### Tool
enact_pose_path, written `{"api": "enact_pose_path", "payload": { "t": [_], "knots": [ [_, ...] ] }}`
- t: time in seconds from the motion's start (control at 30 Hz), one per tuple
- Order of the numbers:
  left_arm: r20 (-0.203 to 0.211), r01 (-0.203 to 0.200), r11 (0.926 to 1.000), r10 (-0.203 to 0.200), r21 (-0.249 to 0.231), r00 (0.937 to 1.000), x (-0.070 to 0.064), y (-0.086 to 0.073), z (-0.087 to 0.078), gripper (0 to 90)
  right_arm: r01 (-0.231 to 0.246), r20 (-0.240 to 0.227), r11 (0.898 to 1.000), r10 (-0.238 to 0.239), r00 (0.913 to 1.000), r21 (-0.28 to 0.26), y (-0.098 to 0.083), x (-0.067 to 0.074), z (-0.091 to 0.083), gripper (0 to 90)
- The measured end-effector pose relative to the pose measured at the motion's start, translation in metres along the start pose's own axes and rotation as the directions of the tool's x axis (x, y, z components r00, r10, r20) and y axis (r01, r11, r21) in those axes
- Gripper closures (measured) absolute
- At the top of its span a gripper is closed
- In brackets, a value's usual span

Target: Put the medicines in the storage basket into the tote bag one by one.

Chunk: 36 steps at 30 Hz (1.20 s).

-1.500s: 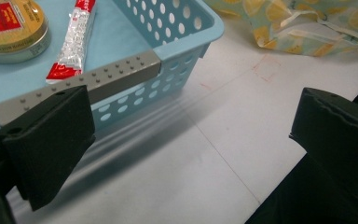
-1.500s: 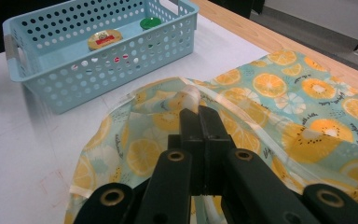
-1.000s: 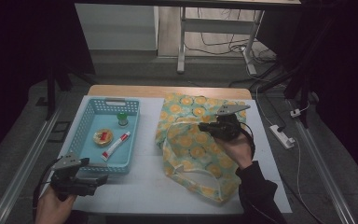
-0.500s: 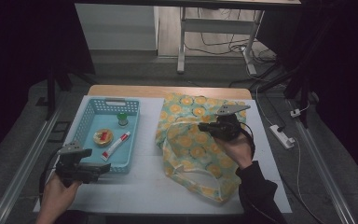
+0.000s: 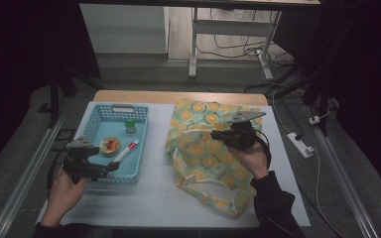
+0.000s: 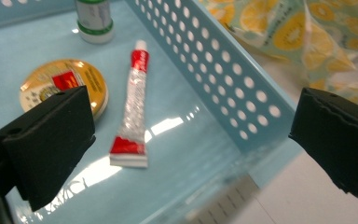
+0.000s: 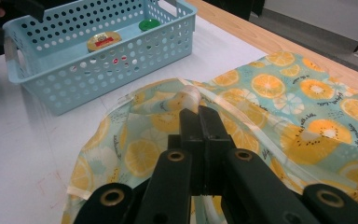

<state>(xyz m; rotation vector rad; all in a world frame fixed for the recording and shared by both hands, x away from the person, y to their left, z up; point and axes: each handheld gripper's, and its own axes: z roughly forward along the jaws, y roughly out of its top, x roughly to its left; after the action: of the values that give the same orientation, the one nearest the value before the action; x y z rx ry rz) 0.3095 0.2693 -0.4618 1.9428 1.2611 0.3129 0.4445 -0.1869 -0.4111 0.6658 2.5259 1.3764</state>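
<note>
The tube (image 6: 131, 105), red and white, lies flat on the floor of the blue basket (image 5: 95, 128), straight ahead of the left gripper (image 5: 110, 168) and between its two spread jaws, which stand released with nothing in them; the tube's flat crimped end points toward that gripper and its cap away, so a reach forward and down would likely meet it along its length. Just to the tube's left in the left gripper view sits a round yellow tin (image 6: 65, 84), partly behind the near jaw, and beyond both stands a small green-capped bottle (image 6: 94, 18) near the far wall. The basket's perforated side wall runs along the right of the tube, so the gripper has to come in over the near rim. On the other side of that wall the fruit-print bag (image 5: 206, 153) lies on the white worktop (image 5: 154, 198). The right gripper (image 7: 199, 112) is clenched on a fold at the bag's edge, seemingly lifting it to keep the mouth open for things from the basket
</note>
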Motion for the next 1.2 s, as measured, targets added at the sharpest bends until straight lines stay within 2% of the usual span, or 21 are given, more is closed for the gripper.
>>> {"api": "enact_pose_path", "payload": {
  "t": [0.17,0.3,0.5,0.67,0.73,0.87,1.0,1.2],
  "knots": [
    [-0.017,0.02,0.9996,-0.02,0.017,0.9997,0.008,0.008,0.009,0.0,-0.001,0.001,1.0,0.001,1.0,-0.001,0.0,0.0,0.0,90.0],
    [-0.033,0.02,0.9991,-0.019,0.037,0.9993,0.013,0.013,0.015,0.0,-0.001,0.001,1.0,0.001,1.0,-0.002,0.0,-0.001,0.0,90.0],
    [-0.027,0.044,0.9981,-0.043,0.043,0.9987,0.024,0.022,0.023,0.0,-0.001,-0.001,1.0,0.001,1.0,0.001,-0.001,0.0,0.001,90.0],
    [-0.033,0.043,0.9965,-0.04,0.072,0.9986,0.034,0.03,0.034,0.0,0.0,0.001,1.0,0.0,1.0,0.005,-0.001,-0.001,0.002,90.0],
    [-0.047,0.052,0.9935,-0.048,0.101,0.9978,0.037,0.034,0.039,0.0,-0.001,0.0,1.0,0.001,1.0,0.005,-0.001,-0.001,0.002,90.0],
    [-0.072,0.063,0.9916,-0.055,0.113,0.9959,0.043,0.04,0.045,0.0,-0.001,0.001,1.0,0.001,1.0,0.005,-0.002,-0.001,0.002,90.0],
    [-0.104,0.076,0.9842,-0.06,0.16,0.9928,0.053,0.044,0.059,0.0,0.001,0.002,1.0,-0.001,1.0,0.007,-0.002,0.0,0.002,90.0],
    [-0.147,0.11,0.9743,-0.082,0.196,0.9857,0.069,0.045,0.075,0.0,0.0,0.003,1.0,0.0,1.0,0.006,-0.002,-0.002,0.001,90.0]
  ]
}}
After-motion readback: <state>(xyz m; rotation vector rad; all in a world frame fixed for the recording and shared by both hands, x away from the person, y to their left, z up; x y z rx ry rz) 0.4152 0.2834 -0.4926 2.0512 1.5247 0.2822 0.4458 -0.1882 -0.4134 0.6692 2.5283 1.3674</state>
